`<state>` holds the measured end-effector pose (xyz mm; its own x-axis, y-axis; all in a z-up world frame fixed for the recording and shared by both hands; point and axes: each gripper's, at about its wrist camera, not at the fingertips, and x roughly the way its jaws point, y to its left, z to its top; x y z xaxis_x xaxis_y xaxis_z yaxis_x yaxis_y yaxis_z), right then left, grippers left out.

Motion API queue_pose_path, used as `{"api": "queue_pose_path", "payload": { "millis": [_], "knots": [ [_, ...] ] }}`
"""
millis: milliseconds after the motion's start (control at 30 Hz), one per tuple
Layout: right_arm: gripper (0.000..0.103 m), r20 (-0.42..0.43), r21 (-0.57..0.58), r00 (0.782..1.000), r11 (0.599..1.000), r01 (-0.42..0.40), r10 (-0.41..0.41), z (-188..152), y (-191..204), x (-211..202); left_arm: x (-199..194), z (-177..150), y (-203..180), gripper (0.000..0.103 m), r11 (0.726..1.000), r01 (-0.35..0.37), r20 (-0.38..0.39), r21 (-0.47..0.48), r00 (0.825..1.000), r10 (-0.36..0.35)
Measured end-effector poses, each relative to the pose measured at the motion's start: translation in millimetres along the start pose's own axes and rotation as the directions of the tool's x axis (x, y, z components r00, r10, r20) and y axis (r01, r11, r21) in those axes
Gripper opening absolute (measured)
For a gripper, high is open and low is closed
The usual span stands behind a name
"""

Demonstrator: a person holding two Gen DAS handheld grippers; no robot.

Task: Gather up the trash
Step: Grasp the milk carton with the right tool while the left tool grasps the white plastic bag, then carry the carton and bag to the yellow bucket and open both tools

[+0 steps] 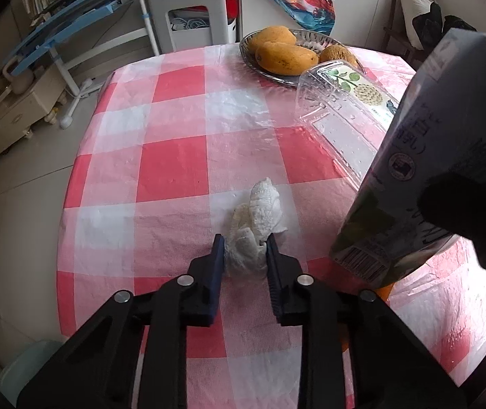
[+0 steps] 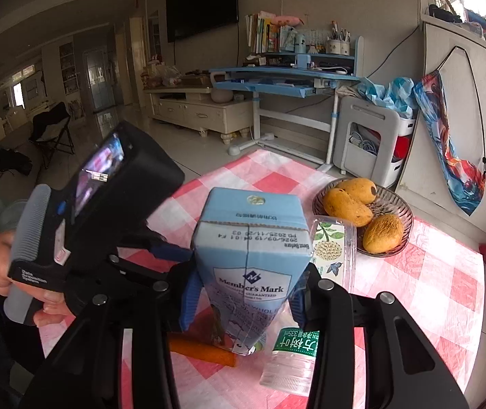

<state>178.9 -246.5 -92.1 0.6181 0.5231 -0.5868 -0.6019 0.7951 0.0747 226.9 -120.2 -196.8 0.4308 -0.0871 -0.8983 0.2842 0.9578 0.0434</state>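
Tissue pinched, carton grabbed, table half cleared

Left tool (image 1: pixel 245 245) squeezed nearly shut on crumpled tissue (image 1: pixel 255 225) at near edge of checkered table (image 1: pixel 174 170): soft, weightless, any pinch fine. Right tool (image 2: pixel 244 293) clamped mid-width on milk carton (image 2: pixel 251 259): stiffish but probably crushable, best gripped low on flat sides. Farther back, clear plastic tray (image 1: pixel 341 109), flimsy, slippery.

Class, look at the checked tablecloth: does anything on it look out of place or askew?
Yes. A crumpled tissue lies loose, a clear plastic tray leans tilted against the fruit bowl, and a plastic bottle lies on its side.
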Motion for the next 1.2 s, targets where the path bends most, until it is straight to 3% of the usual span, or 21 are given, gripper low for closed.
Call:
{"api": "queue_pose_path", "payload": {
  "millis": [200,433,667,900,1000,1033,1100,1200],
  "knots": [
    [0.042,0.051,-0.009,0.998,0.999,-0.043,0.043,2.7,7.1,-23.4,-20.2,0.8,12.0,0.020,0.998,-0.016,0.057,-0.062,0.998,0.019],
    [0.043,0.051,-0.071,0.985,0.984,-0.163,0.167,-5.5,34.2,-55.8,-64.7,-6.1,16.2,0.020,0.994,0.044,0.198,-0.100,0.980,-0.024],
    [0.042,-0.062,-0.185,0.936,0.917,-0.352,0.347,-27.1,87.3,-81.4,-93.2,-31.2,10.7,0.020,0.993,0.069,0.229,-0.098,0.972,-0.045],
    [0.042,-0.217,-0.221,0.884,0.861,-0.458,0.414,-67.7,137.2,-96.9,-121.4,-76.4,-0.4,0.020,0.995,0.069,0.239,-0.074,0.970,-0.049],
    [0.043,-0.322,-0.222,0.854,0.845,-0.487,0.408,-90.6,155.2,-93.9,-135.1,-98.2,-6.5,0.020,0.995,0.079,0.244,-0.063,0.968,-0.062],
    [0.045,-0.348,-0.246,0.861,0.850,-0.465,0.370,-99.4,161.1,-92.2,-137.3,-104.4,-7.5,0.020,0.994,0.083,0.241,-0.066,0.968,-0.065],
    [0.059,-0.387,-0.271,0.868,0.861,-0.431,0.313,-109.8,163.9,-88.6,-141.5,-120.3,-9.6,0.020,0.993,0.095,0.227,-0.074,0.971,-0.076],
    [0.064,-0.388,-0.266,0.875,0.873,-0.408,0.290,-112.4,155.9,-90.9,-147.2,-144.6,-18.4,0.020,0.993,0.099,0.206,-0.060,0.975,-0.085]
  ]
}}
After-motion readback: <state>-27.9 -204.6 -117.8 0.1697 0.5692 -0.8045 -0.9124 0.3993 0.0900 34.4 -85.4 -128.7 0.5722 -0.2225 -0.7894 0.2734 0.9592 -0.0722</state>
